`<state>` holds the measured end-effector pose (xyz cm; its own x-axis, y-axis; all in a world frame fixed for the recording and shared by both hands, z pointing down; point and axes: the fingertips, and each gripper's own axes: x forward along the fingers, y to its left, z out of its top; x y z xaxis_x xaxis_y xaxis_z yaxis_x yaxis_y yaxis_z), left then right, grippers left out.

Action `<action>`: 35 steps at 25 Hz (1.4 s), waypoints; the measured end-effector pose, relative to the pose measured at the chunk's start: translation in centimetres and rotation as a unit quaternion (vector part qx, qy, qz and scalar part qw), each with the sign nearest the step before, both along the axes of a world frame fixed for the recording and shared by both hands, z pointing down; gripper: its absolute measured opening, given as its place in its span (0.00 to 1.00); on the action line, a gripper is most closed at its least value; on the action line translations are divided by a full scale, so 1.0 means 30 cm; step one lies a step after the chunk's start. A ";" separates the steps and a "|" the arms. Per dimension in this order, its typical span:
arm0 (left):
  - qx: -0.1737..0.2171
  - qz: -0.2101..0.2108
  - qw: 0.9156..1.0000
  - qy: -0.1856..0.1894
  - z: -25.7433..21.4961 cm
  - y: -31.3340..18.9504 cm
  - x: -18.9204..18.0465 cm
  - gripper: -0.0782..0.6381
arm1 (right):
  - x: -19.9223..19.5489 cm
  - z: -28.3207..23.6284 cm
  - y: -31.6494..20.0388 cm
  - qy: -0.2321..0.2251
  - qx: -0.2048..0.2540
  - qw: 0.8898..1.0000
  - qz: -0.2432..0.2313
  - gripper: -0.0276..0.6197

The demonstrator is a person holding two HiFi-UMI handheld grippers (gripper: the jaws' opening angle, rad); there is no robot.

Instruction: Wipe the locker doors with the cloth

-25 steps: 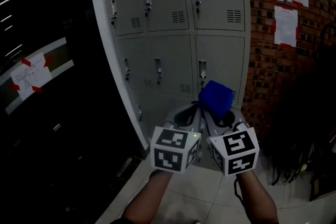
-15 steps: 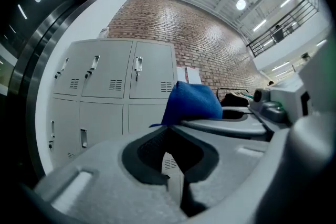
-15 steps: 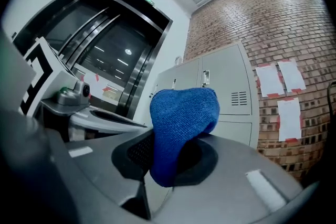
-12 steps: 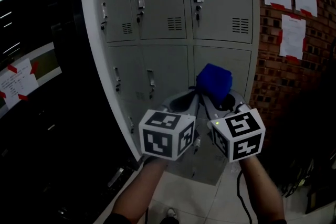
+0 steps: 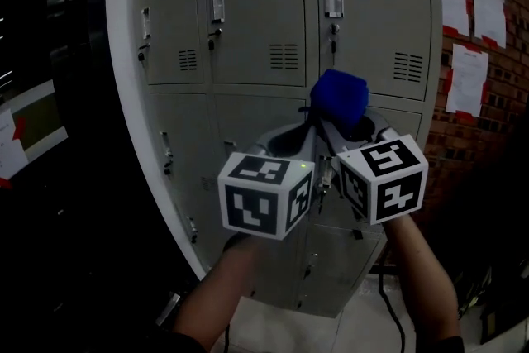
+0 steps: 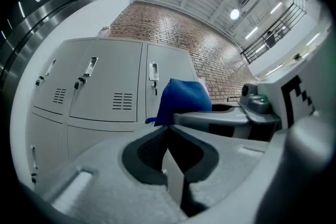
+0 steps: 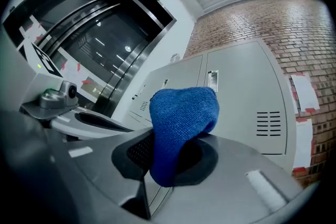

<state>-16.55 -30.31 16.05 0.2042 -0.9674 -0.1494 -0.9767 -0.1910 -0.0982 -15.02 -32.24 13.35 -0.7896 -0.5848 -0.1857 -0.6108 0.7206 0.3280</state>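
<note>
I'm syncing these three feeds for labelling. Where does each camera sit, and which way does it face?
Head view: on the person's head, facing the lockers; left gripper, right gripper and both forearms show.
Left gripper view: on the left gripper, along its shut, empty jaws toward the lockers.
Right gripper view: on the right gripper, along jaws clamping the blue cloth.
All share the blue cloth and lockers.

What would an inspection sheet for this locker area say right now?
Surface: grey locker doors all shut, handles and vents showing.
Job's things: blue cloth bunched up, in front of the doors.
Clutter: nothing seen.
Grippers: right gripper shut on the blue cloth; left gripper shut, empty.
Cables: dark cable hangs under the right forearm.
Surroundings: brick wall with taped papers at right; dim lighting.
</note>
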 end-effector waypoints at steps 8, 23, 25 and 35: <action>0.002 0.050 0.999 0.001 -0.096 -0.166 -0.132 0.11 | -0.119 -0.140 -0.215 -0.001 -0.002 0.999 0.046 0.15; 0.013 0.093 0.995 -0.017 -0.156 -0.317 -0.058 0.11 | -0.008 -0.205 -0.402 -0.025 -0.003 0.997 0.076 0.15; 0.014 0.100 0.995 -0.018 -0.166 -0.341 -0.017 0.11 | 0.047 -0.204 -0.420 -0.029 -0.005 0.996 0.080 0.15; 0.023 0.118 0.993 -0.014 -0.200 -0.428 0.119 0.11 | 0.322 -0.195 -0.477 -0.019 -0.002 0.993 0.117 0.15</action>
